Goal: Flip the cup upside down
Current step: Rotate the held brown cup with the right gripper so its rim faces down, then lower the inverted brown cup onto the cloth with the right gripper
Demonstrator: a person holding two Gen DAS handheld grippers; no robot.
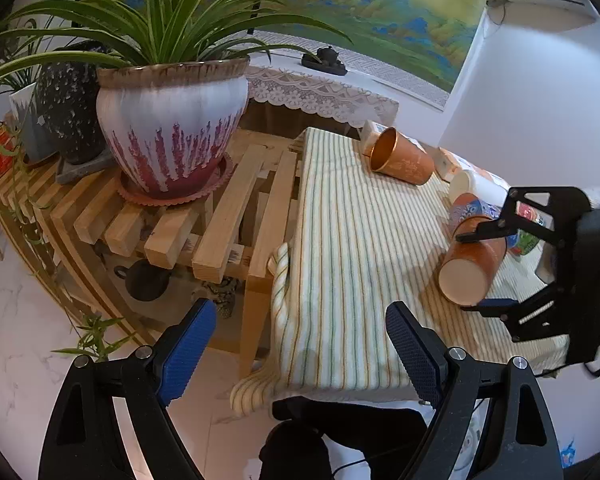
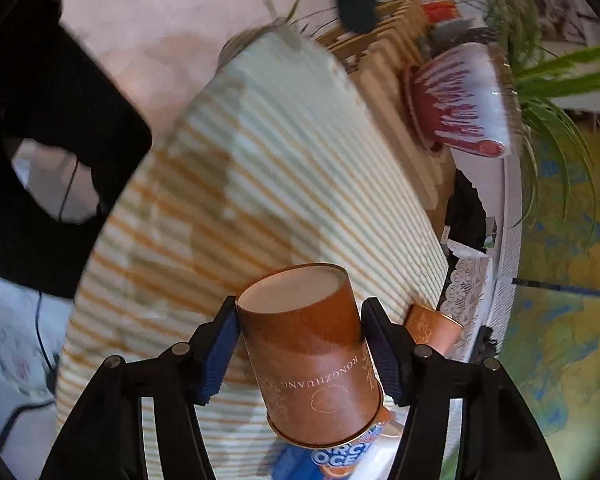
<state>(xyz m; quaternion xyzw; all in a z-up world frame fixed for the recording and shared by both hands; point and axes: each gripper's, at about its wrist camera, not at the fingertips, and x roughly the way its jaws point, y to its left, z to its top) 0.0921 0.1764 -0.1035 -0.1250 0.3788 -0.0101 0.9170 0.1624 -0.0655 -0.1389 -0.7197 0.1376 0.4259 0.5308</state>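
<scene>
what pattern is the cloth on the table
Thin stripes, orange and green on cream; the cloth shows best in the left wrist view.

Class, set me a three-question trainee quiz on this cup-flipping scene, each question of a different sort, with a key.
1. True or false: the right claw is shut on the brown cup.
2. Which end of that cup faces away from the right claw's camera? A) open mouth B) closed white base
3. Fill in: the second cup lies on its ____ on the striped cloth.

Key: 1 true; 2 B; 3 side. The left claw is open and holds nothing.
</scene>
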